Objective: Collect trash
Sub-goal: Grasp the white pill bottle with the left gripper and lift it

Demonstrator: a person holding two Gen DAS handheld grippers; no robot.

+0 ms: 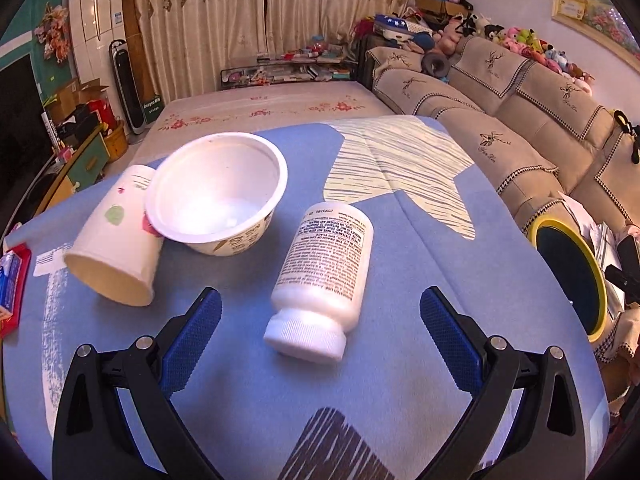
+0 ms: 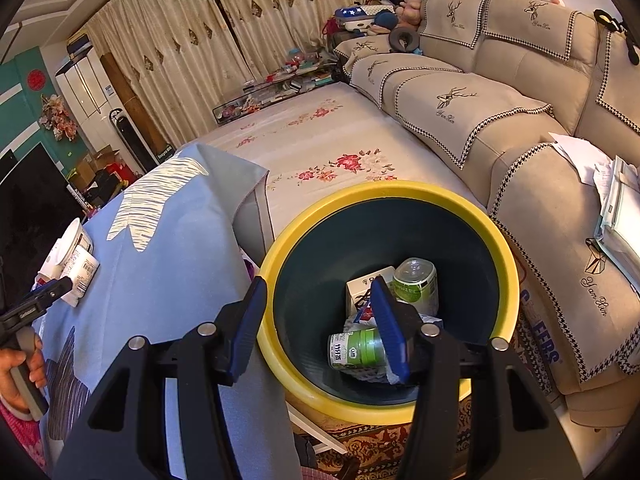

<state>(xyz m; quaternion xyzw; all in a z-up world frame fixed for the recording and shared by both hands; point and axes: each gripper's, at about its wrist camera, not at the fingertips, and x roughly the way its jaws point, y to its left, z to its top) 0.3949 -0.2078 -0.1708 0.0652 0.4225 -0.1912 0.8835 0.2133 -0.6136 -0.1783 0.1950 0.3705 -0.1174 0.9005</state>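
Observation:
A white pill bottle point(image 1: 320, 280) lies on its side on the blue tablecloth point(image 1: 400, 360), its cap toward me. My left gripper point(image 1: 320, 312) is open, its blue pads either side of the cap, not touching. A white plastic bowl point(image 1: 218, 194) leans on a tipped paper cup point(image 1: 114, 240) to the left. My right gripper point(image 2: 320, 304) is open and empty, held over the yellow-rimmed bin point(image 2: 504, 256). The bin holds two green-labelled containers point(image 2: 416, 280), a white box and wrappers. The left gripper point(image 2: 48, 292) also shows in the right wrist view beside the bottle point(image 2: 82, 276).
The bin point(image 1: 588, 260) stands just off the table's right edge, beside a beige sofa point(image 2: 500, 120). A red packet point(image 1: 12, 280) lies at the table's left edge. A floral-covered low surface point(image 2: 320, 140) lies beyond the table. Papers point(image 2: 616, 208) rest on the sofa.

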